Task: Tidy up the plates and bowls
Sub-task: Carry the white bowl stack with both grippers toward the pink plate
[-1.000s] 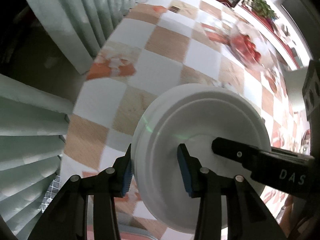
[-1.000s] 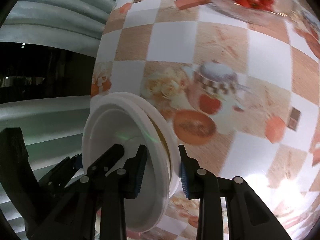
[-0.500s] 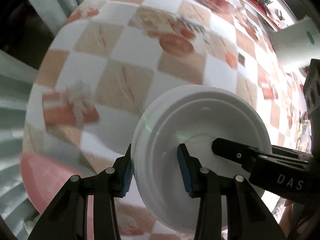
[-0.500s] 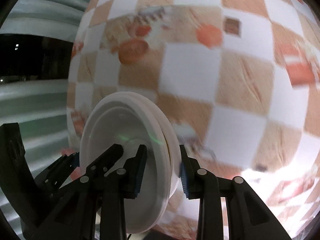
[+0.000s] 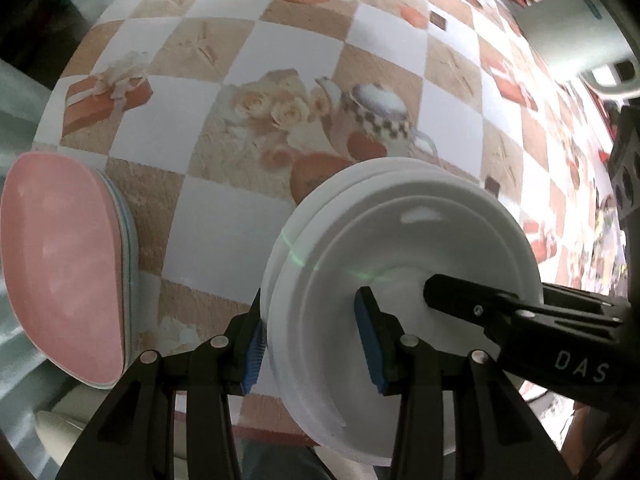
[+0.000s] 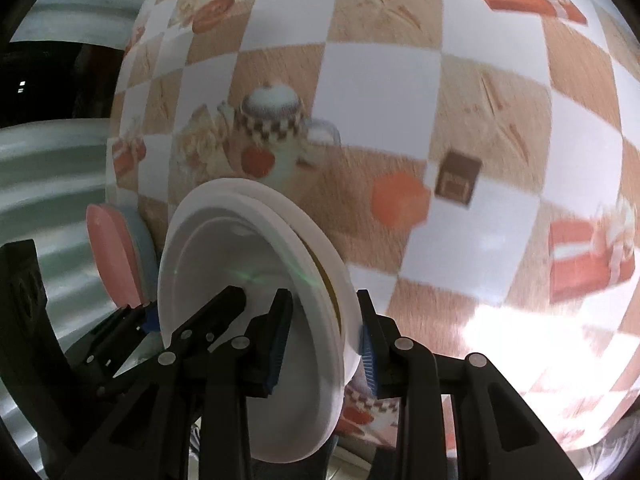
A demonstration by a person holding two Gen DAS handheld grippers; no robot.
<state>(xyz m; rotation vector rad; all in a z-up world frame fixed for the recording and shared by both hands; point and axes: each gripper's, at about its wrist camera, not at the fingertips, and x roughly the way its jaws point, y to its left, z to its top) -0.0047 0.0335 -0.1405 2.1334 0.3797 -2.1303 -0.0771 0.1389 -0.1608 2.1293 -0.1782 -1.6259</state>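
A stack of white plates [image 5: 400, 264] is held above the checked tablecloth [image 5: 280, 60]. My left gripper [image 5: 310, 344] is shut on the stack's near rim, and my right gripper [image 6: 324, 340] is shut on the opposite rim of the same stack [image 6: 248, 280]. The right gripper's finger reaches in over the stack in the left wrist view. A pink plate [image 5: 60, 280] lies on top of pale blue ones at the table's left edge, to the left of the white stack; it also shows in the right wrist view [image 6: 112, 256].
The tablecloth [image 6: 400, 80] has printed teapots, gift boxes and fruit. Pale green curtains [image 6: 48, 160] hang beyond the table's left edge. A grey-white appliance [image 5: 576, 28] stands at the far right.
Both grippers have carried the white stack across the table toward its near left edge. The pink plate has come into both views.
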